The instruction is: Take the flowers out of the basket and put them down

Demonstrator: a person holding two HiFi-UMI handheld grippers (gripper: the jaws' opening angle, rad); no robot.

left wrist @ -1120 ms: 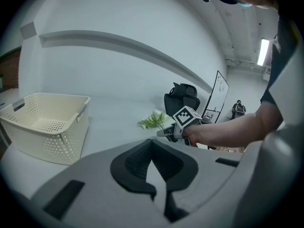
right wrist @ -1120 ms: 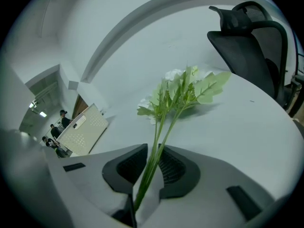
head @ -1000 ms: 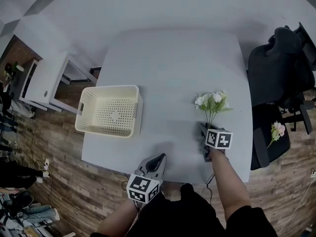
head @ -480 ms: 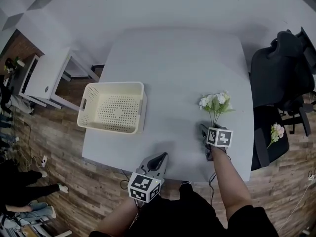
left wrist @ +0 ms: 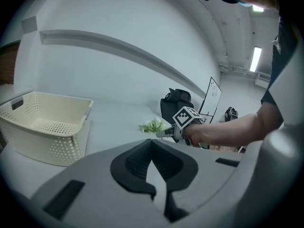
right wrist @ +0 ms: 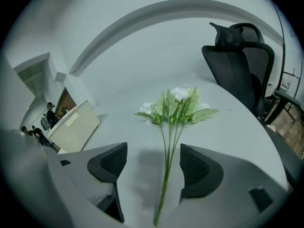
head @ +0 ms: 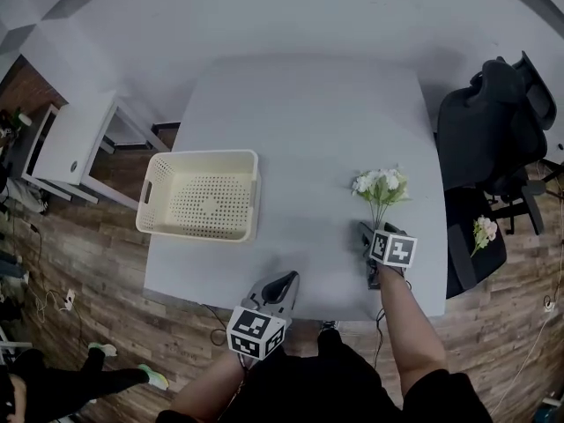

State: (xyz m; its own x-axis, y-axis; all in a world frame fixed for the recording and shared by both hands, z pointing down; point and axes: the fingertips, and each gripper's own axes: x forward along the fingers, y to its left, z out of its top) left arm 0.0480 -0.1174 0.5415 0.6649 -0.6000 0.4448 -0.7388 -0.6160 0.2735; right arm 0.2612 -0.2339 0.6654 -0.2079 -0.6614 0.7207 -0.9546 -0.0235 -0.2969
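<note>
White artificial flowers (head: pixel 379 188) with green leaves and thin green stems lay flat on the pale grey worktop (head: pixel 300 122). They were out of the basket, toward the 3 o'clock side of the worktop in the head view. The blossoms pointed to 12 o'clock and the stems ran back toward 6 o'clock.

In the right gripper view the flowers (right wrist: pixel 175 103) had their stems lying between the two dark pads of the right claw (right wrist: pixel 152 163). The pads stood wide apart, one on either side, and neither pressed on the stems. Its jaws had just been opening, so the claw gripped nothing. From the head view the right claw (head: pixel 366 234) sat just at 6 o'clock of the blossoms, tipped down toward the worktop.

The cream perforated plastic basket (head: pixel 203 155) stood upright toward 9 o'clock on the worktop, well apart from the flowers, and looked empty. It showed at 9 o'clock in the left gripper view (left wrist: pixel 52 127) and at 8 o'clock in the right gripper view (right wrist: pixel 73 127).

The left claw (head: pixel 286 280) hung at the 6 o'clock edge of the worktop, between basket and flowers but touching neither. In its own view the left claw (left wrist: pixel 152 144) had its pad tips together with nothing between them.

A black office chair (head: pixel 489 130) stood beyond the 3 o'clock edge of the worktop. A second sprig of pale pink flowers (head: pixel 483 232) lay on its seat. A white side cabinet (head: pixel 75 139) stood at 9 o'clock on the brown wooden floor (head: pixel 106 263).
</note>
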